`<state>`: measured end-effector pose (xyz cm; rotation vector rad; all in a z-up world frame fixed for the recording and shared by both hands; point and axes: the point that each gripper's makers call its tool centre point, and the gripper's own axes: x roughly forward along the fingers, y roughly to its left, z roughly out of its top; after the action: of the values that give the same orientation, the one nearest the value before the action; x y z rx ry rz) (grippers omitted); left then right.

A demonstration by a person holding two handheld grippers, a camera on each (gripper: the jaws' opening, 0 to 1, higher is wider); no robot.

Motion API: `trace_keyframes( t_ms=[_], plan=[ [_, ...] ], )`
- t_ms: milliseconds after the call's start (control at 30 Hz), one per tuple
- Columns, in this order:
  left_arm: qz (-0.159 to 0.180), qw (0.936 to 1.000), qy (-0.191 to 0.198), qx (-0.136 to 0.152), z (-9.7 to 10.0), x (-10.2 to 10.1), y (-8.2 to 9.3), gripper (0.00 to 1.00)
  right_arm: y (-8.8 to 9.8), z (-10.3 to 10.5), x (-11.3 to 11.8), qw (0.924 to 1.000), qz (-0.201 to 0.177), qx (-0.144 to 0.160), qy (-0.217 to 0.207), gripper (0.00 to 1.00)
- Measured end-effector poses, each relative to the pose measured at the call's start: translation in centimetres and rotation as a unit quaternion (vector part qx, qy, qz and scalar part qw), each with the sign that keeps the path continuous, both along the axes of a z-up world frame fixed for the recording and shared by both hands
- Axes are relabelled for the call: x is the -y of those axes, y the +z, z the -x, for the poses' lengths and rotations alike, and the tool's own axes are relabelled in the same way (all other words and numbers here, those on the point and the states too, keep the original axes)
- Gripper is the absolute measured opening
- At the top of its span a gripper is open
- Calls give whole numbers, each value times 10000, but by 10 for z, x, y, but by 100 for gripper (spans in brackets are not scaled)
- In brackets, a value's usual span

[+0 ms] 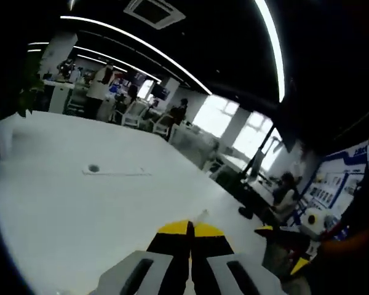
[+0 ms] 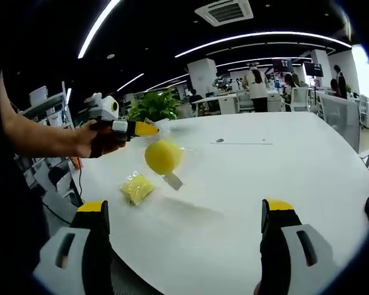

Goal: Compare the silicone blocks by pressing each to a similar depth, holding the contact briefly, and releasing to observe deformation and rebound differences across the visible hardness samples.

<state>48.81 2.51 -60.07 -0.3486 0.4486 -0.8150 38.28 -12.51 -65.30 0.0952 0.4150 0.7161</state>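
in the right gripper view the right gripper (image 2: 184, 215) rises from the bottom with its two yellow-tipped jaws standing wide apart, nothing between them, above the near edge of the white table (image 2: 283, 178). just beyond the left jaw a flat yellow block in a clear wrapper (image 2: 136, 187) lies on the table surface. a little further and above it a rounder yellow block in a clear bag (image 2: 163, 157) hangs in the air off the table, its bag pinched at the top by the yellow tips of the left gripper (image 2: 149, 129), which comes in from the left, held in the person's hand (image 2: 101, 140) with a bare forearm behind it. a small grey tag (image 2: 173, 180) dangles under the hanging bag. further across the table a small dark round spot (image 2: 219, 141) sits beside a thin dark line. past the table stand a green plant (image 2: 155, 106), desks and people in an office under long strip lights.

in the left gripper view the left gripper (image 1: 190, 228) has its jaws brought together, the yellow tips meeting, with a bit of clear film (image 1: 201, 216) showing just past the tips. beyond them the white table (image 1: 80, 203) stretches away with the same dark spot (image 1: 93, 168) and line. to the right a seated person (image 1: 281, 195) is seen by display boards, and windows lie in the distance.
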Motion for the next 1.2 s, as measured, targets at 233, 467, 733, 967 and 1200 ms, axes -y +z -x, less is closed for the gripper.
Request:
trace_keyframes(
  t_ms=[233,467,733,967,1200],
  plan=[
    [226,9992,-84,330,10,-2,40,0,19,-16,-2,9988,242,402,126,96],
    [532,9969,-177,547,21,-10,73,0,54,-28,-16,9967,45,740,317,96],
    [818,9935,-371,701,39,-17,94,0,68,-31,-28,9932,103,966,637,96],
    [1138,9879,-699,788,64,-13,113,0,89,-23,-57,9860,-194,1185,1159,96],
    [1285,9850,-818,815,77,-10,124,0,106,-23,-83,9776,-469,1363,1533,96]
  ],
)
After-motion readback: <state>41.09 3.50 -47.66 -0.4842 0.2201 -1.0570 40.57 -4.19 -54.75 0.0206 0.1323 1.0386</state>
